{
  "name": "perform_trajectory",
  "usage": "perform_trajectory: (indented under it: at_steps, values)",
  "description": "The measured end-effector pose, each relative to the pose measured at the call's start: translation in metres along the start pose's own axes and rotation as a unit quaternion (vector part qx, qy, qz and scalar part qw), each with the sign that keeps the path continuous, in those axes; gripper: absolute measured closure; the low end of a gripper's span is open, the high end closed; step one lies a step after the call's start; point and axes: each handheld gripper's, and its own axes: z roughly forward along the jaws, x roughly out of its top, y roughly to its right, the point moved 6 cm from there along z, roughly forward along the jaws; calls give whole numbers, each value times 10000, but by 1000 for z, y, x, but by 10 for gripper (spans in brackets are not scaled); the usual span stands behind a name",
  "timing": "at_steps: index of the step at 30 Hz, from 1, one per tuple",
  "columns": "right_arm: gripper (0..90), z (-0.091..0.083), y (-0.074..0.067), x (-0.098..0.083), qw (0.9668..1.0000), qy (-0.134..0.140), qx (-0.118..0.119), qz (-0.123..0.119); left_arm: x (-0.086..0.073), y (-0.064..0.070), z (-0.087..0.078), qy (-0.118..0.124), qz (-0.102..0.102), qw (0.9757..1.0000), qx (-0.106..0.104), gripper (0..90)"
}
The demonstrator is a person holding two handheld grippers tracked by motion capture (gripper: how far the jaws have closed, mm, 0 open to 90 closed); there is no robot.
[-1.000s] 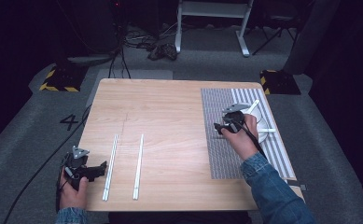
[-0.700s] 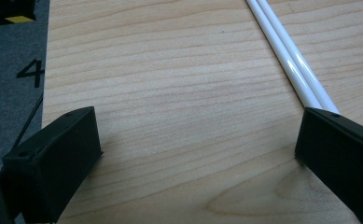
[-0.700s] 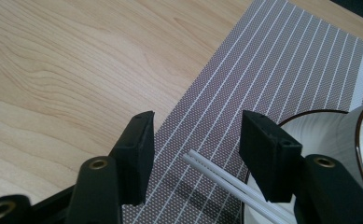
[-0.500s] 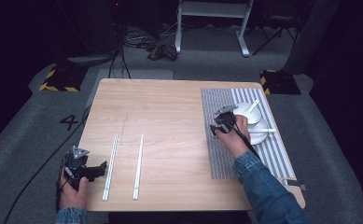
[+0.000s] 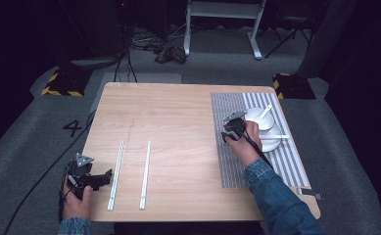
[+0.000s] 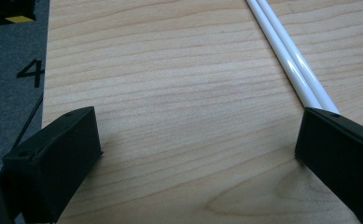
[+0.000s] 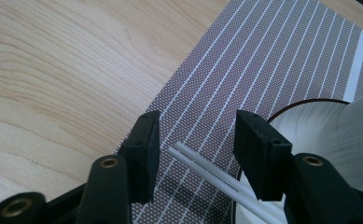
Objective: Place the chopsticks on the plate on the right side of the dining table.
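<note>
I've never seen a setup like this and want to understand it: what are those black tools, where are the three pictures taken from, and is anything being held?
A person sits at a wooden table with a hand-held two-jaw gripper in each hand. One picture looks down from above; the other two come from cameras riding on the grippers, looking along their black jaws. The left gripper rests near the table's edge, jaws wide open, beside two pairs of white chopsticks. The right gripper is over a striped placemat by a plate and bowl. Its jaws have just been closing, with another chopstick pair between them, not yet pinched.
</note>
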Motion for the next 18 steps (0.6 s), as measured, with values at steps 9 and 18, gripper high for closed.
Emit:
perform_trajectory:
  at_steps: [9, 18]
  values:
    - [515, 2, 1, -1, 10000, -41, -50, -46, 0, 0, 0, 0, 1, 10000, 0, 0]
    - [515, 2, 3, -1, 9999, -55, -89, -44, 0, 0, 0, 1, -1, 10000, 1, 0]
